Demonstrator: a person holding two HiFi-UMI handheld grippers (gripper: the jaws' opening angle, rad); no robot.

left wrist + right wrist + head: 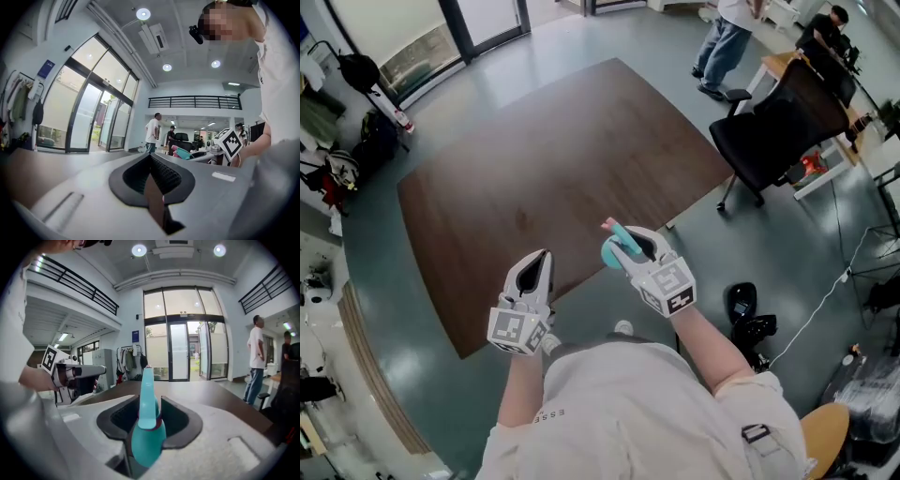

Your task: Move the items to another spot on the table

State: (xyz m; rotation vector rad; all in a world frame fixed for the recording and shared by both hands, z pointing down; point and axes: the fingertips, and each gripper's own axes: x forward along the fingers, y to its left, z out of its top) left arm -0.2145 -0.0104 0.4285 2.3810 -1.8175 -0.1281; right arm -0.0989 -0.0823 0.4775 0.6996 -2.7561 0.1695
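Note:
In the head view my right gripper is shut on a teal item with a pink tip, just off the near edge of the brown table. The right gripper view shows the teal item wedged upright between the dark pads of the right gripper, with its narrow end pointing forward. My left gripper hovers beside it over the table's near edge. Its jaws meet at the tips with nothing in them, as the left gripper shows in its own view. No other item lies on the table.
A black office chair stands off the table's right side, by a desk where a person stands. Bags sit by the glass doors at left. A black device lies on the floor at my right.

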